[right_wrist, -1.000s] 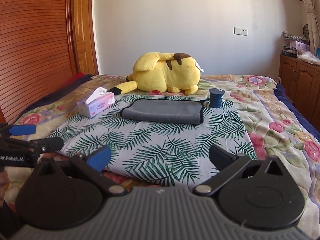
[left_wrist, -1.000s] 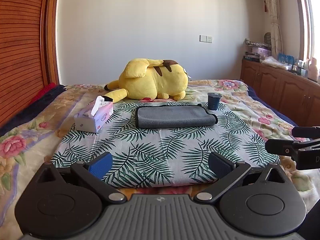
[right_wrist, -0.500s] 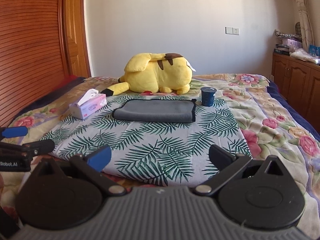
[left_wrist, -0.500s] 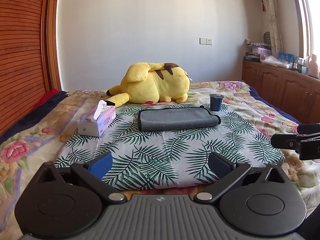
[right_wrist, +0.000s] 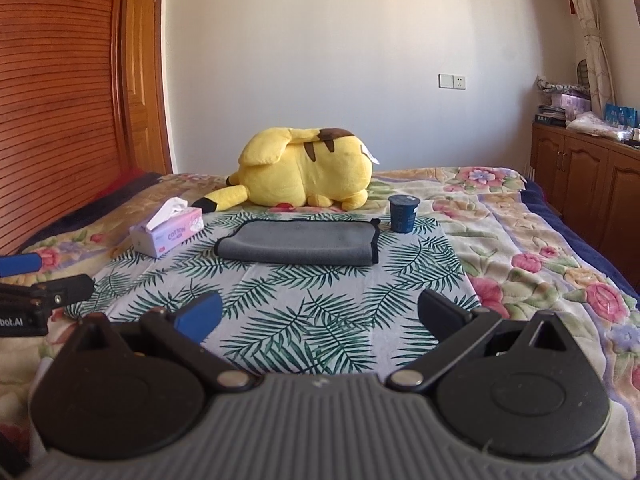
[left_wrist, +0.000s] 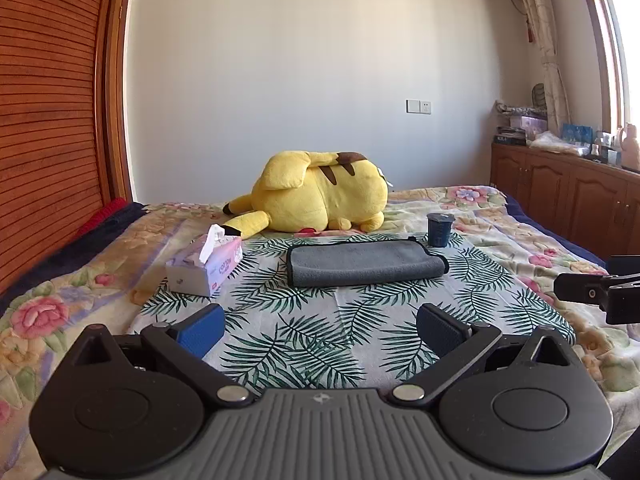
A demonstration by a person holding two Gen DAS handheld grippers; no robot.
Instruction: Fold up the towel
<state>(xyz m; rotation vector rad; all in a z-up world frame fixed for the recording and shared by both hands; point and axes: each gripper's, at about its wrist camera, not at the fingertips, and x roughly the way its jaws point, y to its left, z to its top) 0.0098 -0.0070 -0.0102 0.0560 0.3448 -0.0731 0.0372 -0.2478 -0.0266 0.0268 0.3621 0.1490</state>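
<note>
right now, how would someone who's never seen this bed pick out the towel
On the flowered bed lies a palm-leaf cloth. At its far end, just in front of the yellow plush, lies the towel: a flat, folded grey rectangle with dark edging, between the pink tissue box and the dark blue cup.

Bed (left_wrist: 500,216) — leaf-print cloth (left_wrist: 320,320) holds folded towel (left_wrist: 364,262), tissue box (left_wrist: 204,266), cup (left_wrist: 440,230); plush (left_wrist: 320,196) behind.

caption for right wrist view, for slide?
Open right tool facing a folded grey towel on the leaf-print cloth.
</note>
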